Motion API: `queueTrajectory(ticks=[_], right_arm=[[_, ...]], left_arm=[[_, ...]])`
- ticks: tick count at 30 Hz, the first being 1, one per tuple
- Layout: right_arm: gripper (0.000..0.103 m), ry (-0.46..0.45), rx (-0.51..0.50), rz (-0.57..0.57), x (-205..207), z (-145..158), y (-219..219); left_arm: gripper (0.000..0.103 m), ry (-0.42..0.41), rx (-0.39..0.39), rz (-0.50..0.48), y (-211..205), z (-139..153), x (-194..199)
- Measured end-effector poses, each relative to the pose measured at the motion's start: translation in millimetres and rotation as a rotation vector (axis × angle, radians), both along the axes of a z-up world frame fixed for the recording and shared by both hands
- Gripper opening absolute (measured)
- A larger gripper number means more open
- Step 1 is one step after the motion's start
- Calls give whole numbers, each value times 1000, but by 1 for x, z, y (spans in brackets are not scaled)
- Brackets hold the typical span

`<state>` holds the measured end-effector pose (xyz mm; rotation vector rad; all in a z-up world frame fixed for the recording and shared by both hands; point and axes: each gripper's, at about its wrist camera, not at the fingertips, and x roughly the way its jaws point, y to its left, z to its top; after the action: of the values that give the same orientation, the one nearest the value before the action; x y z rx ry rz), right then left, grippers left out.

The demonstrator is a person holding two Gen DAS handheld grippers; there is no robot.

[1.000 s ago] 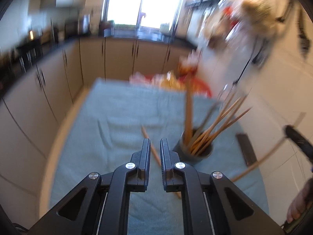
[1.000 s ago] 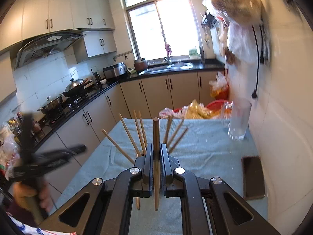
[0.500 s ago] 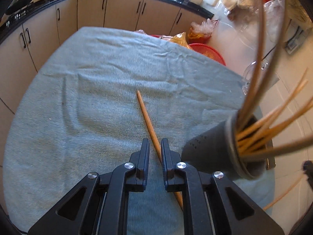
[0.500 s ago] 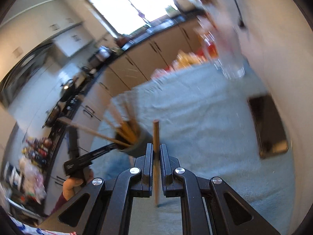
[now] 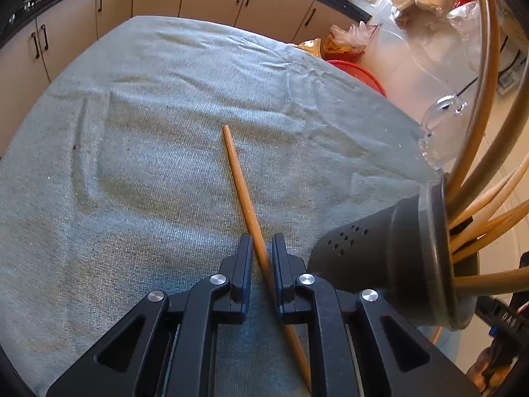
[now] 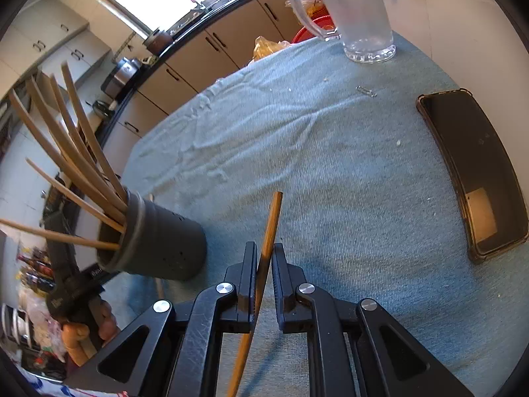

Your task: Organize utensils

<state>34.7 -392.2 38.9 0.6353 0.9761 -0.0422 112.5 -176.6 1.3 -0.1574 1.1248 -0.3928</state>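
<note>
Many chopsticks (image 6: 76, 165) are sitting in the holder (image 6: 155, 238). The left gripper (image 5: 262, 248) and the right gripper (image 6: 264, 254) are each squeezing one chopstick (image 5: 238, 178) over the table's blue cloth (image 5: 132, 132); the right one's jaws are opening.

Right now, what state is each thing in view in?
left gripper, shut on the left chopstick
right gripper, shut on the right chopstick, which tilts
holder, upright, chopsticks standing in it
glass mug, upright, looks empty
phone, flat on the cloth, screen dark
</note>
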Motion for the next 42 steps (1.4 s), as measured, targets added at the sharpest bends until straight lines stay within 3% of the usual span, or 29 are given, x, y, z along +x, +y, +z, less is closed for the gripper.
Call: queueTrajectory(ticks=[8, 20, 25, 27, 36, 39, 41, 42], right_arm=[[10, 40, -28, 14, -6, -20, 14], [11, 53, -133, 99, -40, -31, 50], [11, 67, -167, 110, -43, -30, 54], [11, 72, -170, 113, -42, -29, 55], [11, 127, -226, 134, -34, -25, 63], [11, 142, -265, 146, -30, -24, 69], [10, 134, -297, 156, -30, -24, 75], [8, 126, -315, 167, -30, -24, 78]], left_arm=[[6, 12, 75, -28, 10, 5, -22], [6, 61, 91, -109, 61, 7, -128], [10, 83, 117, -119, 54, 9, -120], [16, 82, 127, -136, 47, 10, -112], [17, 49, 209, -149, 22, 10, -82], [16, 19, 219, -151, 20, 9, -83], [6, -15, 248, -151, 19, 9, -86], [6, -24, 241, -151, 20, 9, -88]])
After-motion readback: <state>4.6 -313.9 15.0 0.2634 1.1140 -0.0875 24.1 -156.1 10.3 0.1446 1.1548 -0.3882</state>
